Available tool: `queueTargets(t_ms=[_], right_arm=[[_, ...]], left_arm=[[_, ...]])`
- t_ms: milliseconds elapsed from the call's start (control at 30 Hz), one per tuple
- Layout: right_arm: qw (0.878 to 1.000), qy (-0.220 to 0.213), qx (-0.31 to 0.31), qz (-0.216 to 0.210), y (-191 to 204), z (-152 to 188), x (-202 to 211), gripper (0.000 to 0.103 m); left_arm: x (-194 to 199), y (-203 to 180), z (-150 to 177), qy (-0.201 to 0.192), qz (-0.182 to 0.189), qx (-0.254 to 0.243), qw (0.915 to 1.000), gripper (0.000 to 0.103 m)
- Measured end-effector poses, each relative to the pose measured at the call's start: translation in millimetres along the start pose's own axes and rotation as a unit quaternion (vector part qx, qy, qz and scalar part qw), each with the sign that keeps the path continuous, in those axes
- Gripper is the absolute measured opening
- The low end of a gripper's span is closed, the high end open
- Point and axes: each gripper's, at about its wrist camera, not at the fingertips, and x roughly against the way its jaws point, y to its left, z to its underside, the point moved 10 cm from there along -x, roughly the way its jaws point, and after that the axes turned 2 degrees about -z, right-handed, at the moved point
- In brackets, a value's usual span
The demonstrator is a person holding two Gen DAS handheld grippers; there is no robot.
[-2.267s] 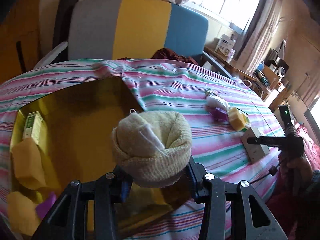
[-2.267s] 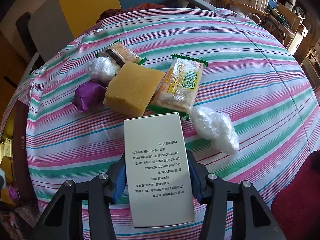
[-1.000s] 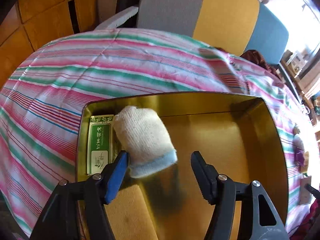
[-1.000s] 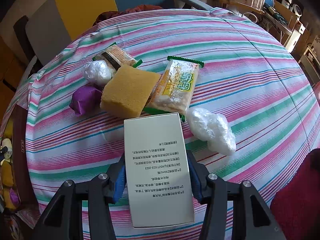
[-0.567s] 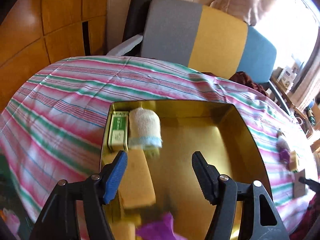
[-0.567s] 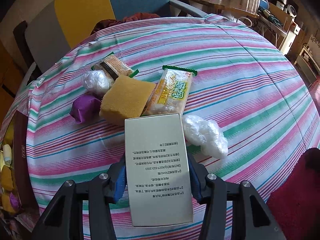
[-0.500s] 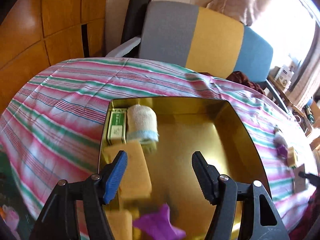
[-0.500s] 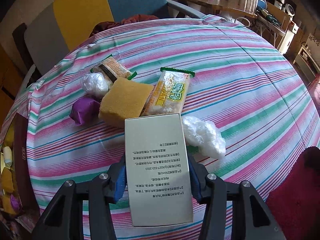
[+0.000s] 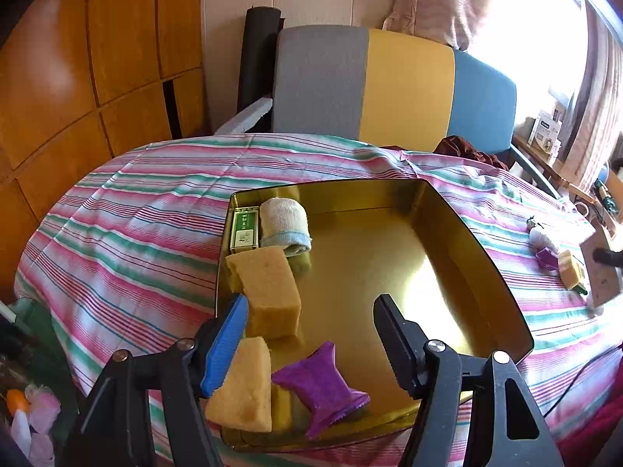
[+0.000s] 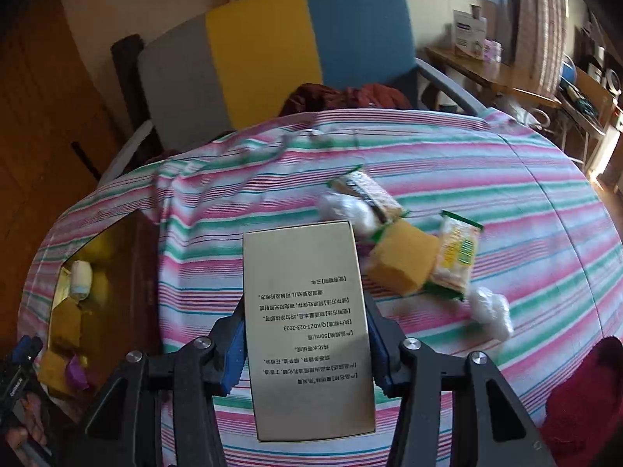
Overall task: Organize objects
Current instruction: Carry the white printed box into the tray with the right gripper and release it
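- Gold-coloured, the metal tray (image 9: 486,272) lies on the striped cloth (image 9: 136,241) covering the bench.
- Left gripper (image 9: 309,330) hovers over the tray's near end, jaws spread, nothing between them.
- Along the tray's 9 o'clock side: a green box (image 9: 244,230) at the far corner, a rolled white sock (image 9: 284,225) just beside it, then a yellow sponge (image 9: 268,288), a second sponge (image 9: 243,389) and a purple packet (image 9: 321,385) nearest.
- Right gripper (image 10: 307,344) pinches a pale printed box (image 10: 307,311) by its long sides, off the cloth.
- Beyond that box, toward 1 o'clock, lie another yellow sponge (image 10: 403,260), a green-edged snack pack (image 10: 455,257), a cracker pack (image 10: 366,190) and a clear plastic wad (image 10: 490,313).
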Motion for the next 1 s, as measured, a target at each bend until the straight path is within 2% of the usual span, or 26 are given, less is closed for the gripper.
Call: queueTargets(t_ms=[133,333,667,867,933,1000], right_arm=[[0.998,0.007,0.043,-0.037,57,4,-4,0.052],[0.993,0.026,0.089,-0.077,115,18,-13,0.052],[0.984,0.059,0.123,-0.112,166,34,-27,0.052],[0.978,0.092,0.127,-0.136,199,37,-52,0.052],[0.976,0.11,0.125,-0.142,211,38,-65,0.052],[0.974,0.124,0.124,-0.142,222,38,-78,0.052]], left_arm=[[3,3,5,0.001,0.001,0.005,1.0,0.068],[4,8,9,0.002,0.002,0.009,1.0,0.068],[6,8,12,0.003,0.005,0.013,0.9999,0.068],[11,14,9,-0.005,0.012,0.021,0.9997,0.069],[15,20,8,-0.011,0.015,0.027,0.9995,0.077],[18,29,6,-0.02,0.009,0.036,0.9991,0.08]])
